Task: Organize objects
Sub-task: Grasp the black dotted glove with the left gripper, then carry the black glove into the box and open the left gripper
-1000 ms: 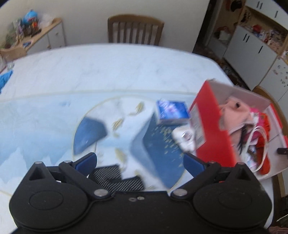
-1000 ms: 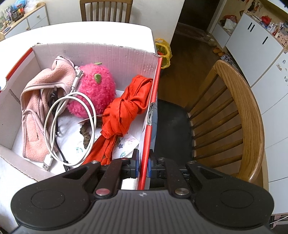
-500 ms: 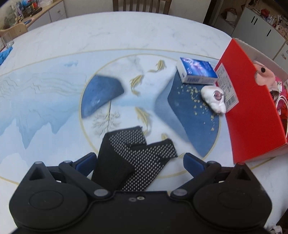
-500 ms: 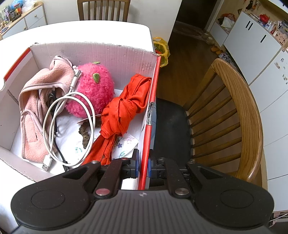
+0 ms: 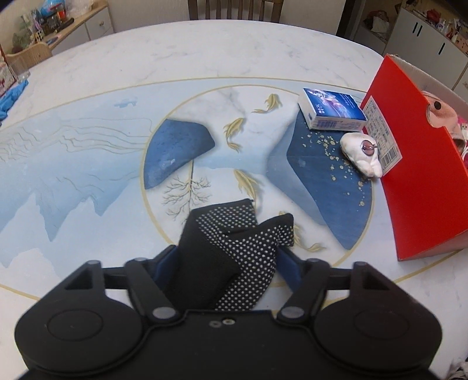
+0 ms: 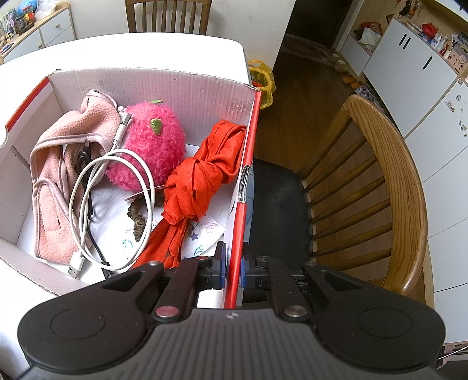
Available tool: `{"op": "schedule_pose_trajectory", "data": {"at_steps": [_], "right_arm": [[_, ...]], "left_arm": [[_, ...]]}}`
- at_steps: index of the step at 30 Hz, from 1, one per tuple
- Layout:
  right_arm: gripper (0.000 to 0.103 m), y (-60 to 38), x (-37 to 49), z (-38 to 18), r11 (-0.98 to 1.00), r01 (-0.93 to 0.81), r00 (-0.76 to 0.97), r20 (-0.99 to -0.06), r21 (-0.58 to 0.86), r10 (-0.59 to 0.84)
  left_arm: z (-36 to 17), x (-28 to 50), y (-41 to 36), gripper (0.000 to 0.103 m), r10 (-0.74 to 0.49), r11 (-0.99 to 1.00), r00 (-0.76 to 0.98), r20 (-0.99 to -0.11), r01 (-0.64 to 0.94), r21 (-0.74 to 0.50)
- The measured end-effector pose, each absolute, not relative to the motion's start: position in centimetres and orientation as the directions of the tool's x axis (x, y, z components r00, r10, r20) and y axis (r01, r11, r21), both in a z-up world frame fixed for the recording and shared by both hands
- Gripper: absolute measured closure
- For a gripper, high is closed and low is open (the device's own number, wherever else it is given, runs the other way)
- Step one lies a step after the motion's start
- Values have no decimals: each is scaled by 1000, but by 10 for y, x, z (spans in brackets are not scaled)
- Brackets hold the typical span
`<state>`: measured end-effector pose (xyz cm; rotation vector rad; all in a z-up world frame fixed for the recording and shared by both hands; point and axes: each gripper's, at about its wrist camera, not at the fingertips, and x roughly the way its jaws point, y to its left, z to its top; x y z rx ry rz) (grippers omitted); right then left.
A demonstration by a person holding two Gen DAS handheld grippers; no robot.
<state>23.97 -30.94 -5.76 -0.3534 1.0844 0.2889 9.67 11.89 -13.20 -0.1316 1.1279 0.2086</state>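
My left gripper (image 5: 228,263) is shut on a black glove with white grip dots (image 5: 231,248), whose far end rests on the painted table (image 5: 87,140). A blue-and-white small box (image 5: 332,108) and a white seashell-like object (image 5: 362,153) lie beside the red cardboard box (image 5: 415,163). My right gripper (image 6: 232,267) is shut on the right wall of that box (image 6: 242,187). Inside are a pink cloth (image 6: 55,163), a pink plush (image 6: 149,143), a white cable (image 6: 117,204) and a knotted red cloth (image 6: 199,181).
A wooden chair (image 6: 389,187) stands right of the box, off the table edge. Another chair (image 5: 234,8) is at the far side. A blue cloth (image 5: 11,96) lies at the table's left edge. White cabinets (image 6: 409,73) stand at right.
My left gripper came down over the black glove and its fingers closed on it. My right gripper has kept its hold on the box wall without moving.
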Motion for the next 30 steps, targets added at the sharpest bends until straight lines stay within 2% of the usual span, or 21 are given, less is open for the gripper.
{"op": "schedule_pose_trajectory", "data": {"at_steps": [1,3,4,6,9,19,30], "right_arm": [[94,-309,240,-58,908,-397,440,-896,-138,56],[94,-309,240,-58,908,-396,440,-896,-138,56],[94,-309,240,-58,908,-396,440,-896,-138,56],[94,-309,240,-58,908,-397,440,-896,-138,56],[94,-309,240,-58,908,-396,440,-896,-138,56],[94,-310,240,-57,911,-386,446,-894,-143,49],[94,-310,239,-58,912,-385,447,-893,-143,48]], "left_arm": [[-131,97,118,43,101,973,415,-904,-229,3],[-129,97,117,57,90,974,421,-902,-225,-8],[-129,97,116,60,93,975,423,-901,-224,-4],[-127,98,115,77,92,975,427,-900,-220,-5],[-123,99,113,91,81,975,431,-899,-221,-19],[-86,109,97,93,13,977,480,-877,-191,-90],[-17,130,53,93,-117,986,589,-800,-26,-163]]}}
